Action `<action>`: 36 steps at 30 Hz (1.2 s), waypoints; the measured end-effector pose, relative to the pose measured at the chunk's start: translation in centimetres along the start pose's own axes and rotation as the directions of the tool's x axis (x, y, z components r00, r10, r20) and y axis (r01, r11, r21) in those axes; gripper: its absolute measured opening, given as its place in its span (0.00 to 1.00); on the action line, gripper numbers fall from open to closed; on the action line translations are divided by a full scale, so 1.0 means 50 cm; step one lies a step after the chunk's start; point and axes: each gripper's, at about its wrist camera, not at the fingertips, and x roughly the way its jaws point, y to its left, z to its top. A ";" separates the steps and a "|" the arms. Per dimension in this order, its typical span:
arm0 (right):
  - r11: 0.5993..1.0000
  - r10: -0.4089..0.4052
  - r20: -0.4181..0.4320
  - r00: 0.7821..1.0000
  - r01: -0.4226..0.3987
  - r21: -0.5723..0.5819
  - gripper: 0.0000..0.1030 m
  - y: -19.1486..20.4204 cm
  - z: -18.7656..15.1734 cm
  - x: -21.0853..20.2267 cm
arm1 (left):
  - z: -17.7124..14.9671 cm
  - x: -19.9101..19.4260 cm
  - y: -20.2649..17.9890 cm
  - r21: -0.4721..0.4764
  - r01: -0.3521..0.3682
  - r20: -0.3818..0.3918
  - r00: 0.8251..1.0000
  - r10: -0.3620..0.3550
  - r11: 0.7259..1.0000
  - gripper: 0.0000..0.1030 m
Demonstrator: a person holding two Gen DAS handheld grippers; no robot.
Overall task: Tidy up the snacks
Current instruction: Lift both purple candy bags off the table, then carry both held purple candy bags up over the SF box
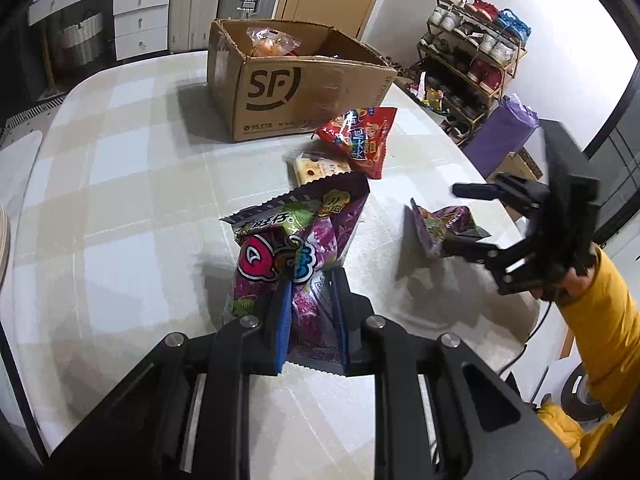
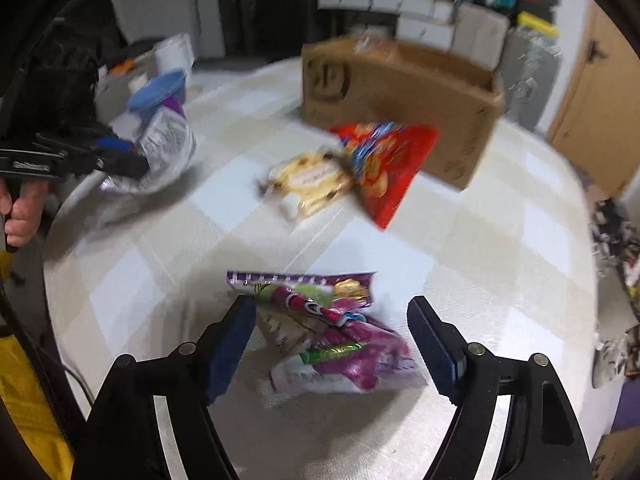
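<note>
On the table:
Table (image 1: pixel 120 160): a pale checked cloth covered it, and all the snacks lay on it.
Cardboard box (image 1: pixel 296 92): stood open at the far side, with an orange packet (image 1: pixel 268 42) showing inside.
Red snack bag (image 1: pixel 360 140): lay just in front of the box, touching a small yellow packet (image 1: pixel 316 168) on its near side.
Left gripper (image 1: pixel 310 304): its blue-padded fingers were pinched on a purple candy bag (image 1: pixel 296 240), which stood up from them toward the box.
Right gripper (image 2: pixel 332 340): its fingers (image 2: pixel 232 344) stood spread wide on either side of a second purple bag (image 2: pixel 340 340); the blur hid whether the left pad touched it.
Second purple bag: lay at the near right of the table, well apart from the box.
Person: a yellow sleeve (image 1: pixel 600 320) showed behind the right gripper.
</note>
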 end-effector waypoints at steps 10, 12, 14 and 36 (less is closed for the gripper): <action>0.987 0.097 -0.026 0.995 -0.093 0.131 0.57 -0.032 -0.011 0.016 | -0.017 -0.015 0.013 -0.034 0.025 0.010 1.000 -0.024 0.999 0.15; 0.975 0.122 0.028 0.992 -0.125 0.184 0.56 -0.040 -0.023 0.002 | -0.017 -0.017 0.017 -0.040 0.025 0.021 0.999 -0.024 0.999 0.15; 0.956 0.146 0.070 0.987 -0.159 0.245 0.56 -0.053 -0.034 -0.012 | -0.018 -0.021 0.018 -0.046 0.037 0.027 0.999 -0.036 0.998 0.15; 0.830 0.211 0.495 0.843 -0.422 0.365 0.56 0.011 -0.054 -0.212 | -0.042 -0.115 -0.049 -0.039 0.106 0.152 0.983 -0.099 0.994 0.15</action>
